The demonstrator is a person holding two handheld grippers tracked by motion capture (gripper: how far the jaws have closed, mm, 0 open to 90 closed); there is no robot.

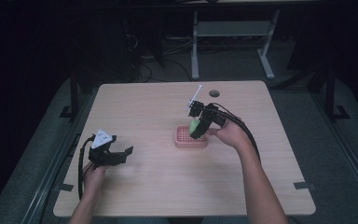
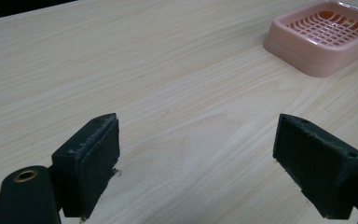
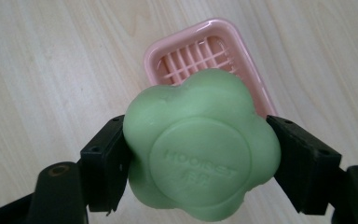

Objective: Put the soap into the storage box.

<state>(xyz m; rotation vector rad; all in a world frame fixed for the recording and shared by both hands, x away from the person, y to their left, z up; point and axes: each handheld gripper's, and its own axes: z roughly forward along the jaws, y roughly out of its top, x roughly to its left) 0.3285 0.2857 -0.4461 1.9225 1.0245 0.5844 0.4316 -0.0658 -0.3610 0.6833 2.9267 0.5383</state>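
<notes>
A pink slatted soap dish [image 1: 191, 137] sits near the middle of the wooden table [image 1: 149, 107]. My right gripper [image 1: 196, 128] hangs just above it, shut on a green flower-shaped soap bar [image 1: 194, 125]. In the right gripper view the soap bar [image 3: 200, 144] is clamped between both pads, with the soap dish [image 3: 205, 51] below and beyond it. My left gripper [image 1: 121, 156] rests low at the table's left front, open, nothing between its fingers. From the left gripper view the soap dish [image 2: 324, 35] lies far off to the upper right, beyond the left gripper [image 2: 196, 158].
A round cable hole [image 1: 214, 93] is near the table's far edge. Bare wood [image 2: 168, 70] stretches between the left gripper and the dish. Desk legs and cables stand on the dark floor behind the table.
</notes>
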